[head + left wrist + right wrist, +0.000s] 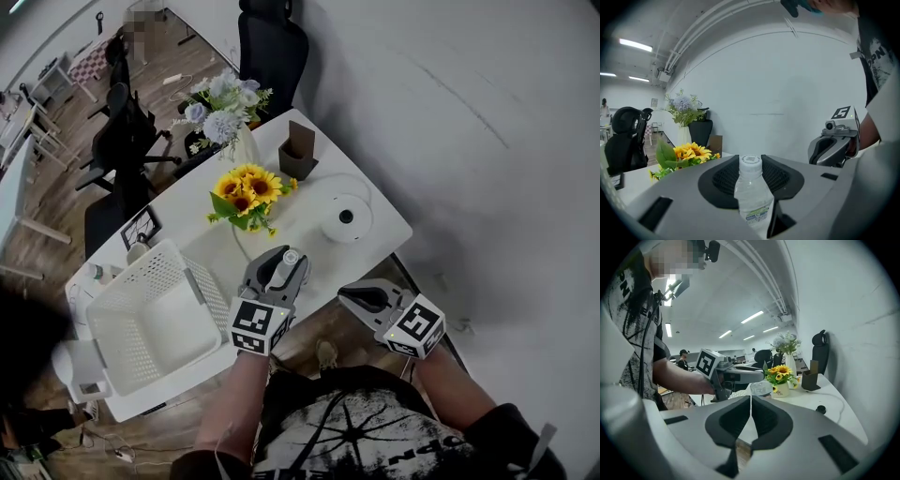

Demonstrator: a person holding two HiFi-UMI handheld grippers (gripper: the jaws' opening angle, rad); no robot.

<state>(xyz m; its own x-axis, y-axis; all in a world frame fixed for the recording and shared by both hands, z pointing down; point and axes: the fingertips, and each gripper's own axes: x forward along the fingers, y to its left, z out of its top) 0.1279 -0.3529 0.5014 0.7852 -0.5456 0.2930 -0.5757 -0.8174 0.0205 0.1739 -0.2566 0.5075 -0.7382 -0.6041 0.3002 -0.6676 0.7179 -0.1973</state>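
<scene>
1. My right gripper (pixel 364 298) is nearest me, just off the white table's (pixel 300 225) front edge, its jaws pressed together on nothing.
2. My left gripper (pixel 281 267) is clamped on a clear water bottle (pixel 751 193) over that front edge, with the cap at the jaw tips.
3. A white basket (pixel 214 292) sits just left of it.
4. The sunflowers (pixel 248 192) stand beyond, and the pale flowers (pixel 220 108) are farthest.

Clear capped water bottle (pixel 752 194), upright, gripped
</scene>
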